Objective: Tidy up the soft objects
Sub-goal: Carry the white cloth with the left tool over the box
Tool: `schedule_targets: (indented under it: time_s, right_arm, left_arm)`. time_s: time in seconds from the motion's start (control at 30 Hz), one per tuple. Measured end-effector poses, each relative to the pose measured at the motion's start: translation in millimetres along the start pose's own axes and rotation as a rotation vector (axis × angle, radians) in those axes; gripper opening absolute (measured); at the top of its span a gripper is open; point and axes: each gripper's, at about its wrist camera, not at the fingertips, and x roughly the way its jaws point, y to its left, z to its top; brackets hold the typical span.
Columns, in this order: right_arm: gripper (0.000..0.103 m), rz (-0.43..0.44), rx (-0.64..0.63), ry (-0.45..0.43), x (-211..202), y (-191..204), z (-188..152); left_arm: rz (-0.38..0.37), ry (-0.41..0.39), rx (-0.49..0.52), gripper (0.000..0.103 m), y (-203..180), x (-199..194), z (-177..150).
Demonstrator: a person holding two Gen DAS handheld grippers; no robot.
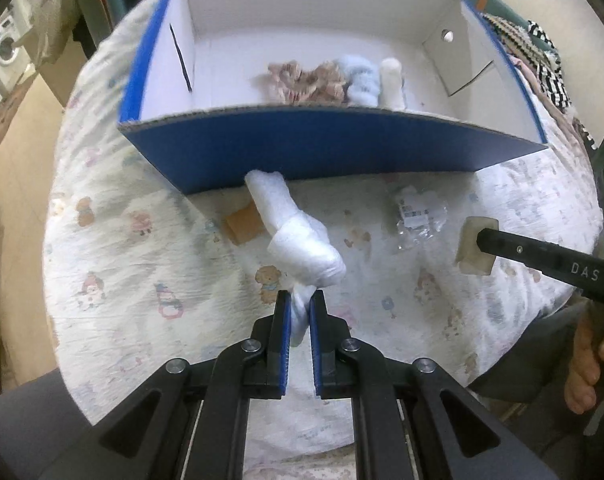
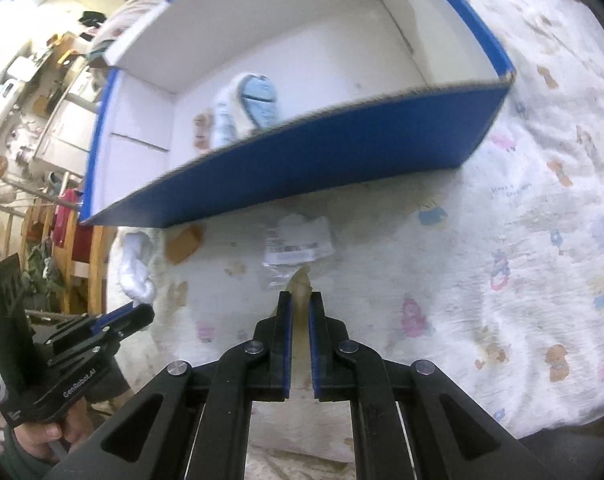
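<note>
Left tongs (image 1: 300, 312) gripping white sock (image 1: 298, 236) just before blue box (image 1: 321, 152); right tongs (image 2: 300, 312) pinching cream soft piece (image 2: 300, 284) near box front.

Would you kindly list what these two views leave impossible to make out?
- Left wrist view: the blue box's front wall hides the lower parts of the soft items inside.
- Right wrist view: the cream object in the right gripper is mostly hidden between the fingers.
- Both views: the label on the plastic packet is too blurred to read.
</note>
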Motion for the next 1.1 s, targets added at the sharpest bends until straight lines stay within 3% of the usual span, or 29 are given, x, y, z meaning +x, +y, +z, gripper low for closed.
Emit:
schedule_targets:
  time_s: [0.1,0.37,0.63,0.87,1.1]
  right_arm:
    - [0.009,0.034,-0.016,-0.019,-11,6,-2]
    - [0.009,0.106,-0.04,-0.107,-48,24,2]
    - [0.009,0.141,-0.049,-0.212,-81,37,35]
    - [0.009,0.136,-0.068,-0.255,-90,45,74]
    - [0.009,0.105,-0.063,-0.265,-72,37,97]
  left_arm:
    - [0.063,-0.03,0.031,0.008,-7,-10,-8]
    - [0.069,-0.112,0.003,0.008,-10,-43,-2]
    - [0.106,-0.213,0.005,0.008,-8,-70,45]
    - [0.124,-0.236,0.027,0.008,-9,-71,89]
    - [0.123,-0.221,0.019,0.008,-13,-50,124]
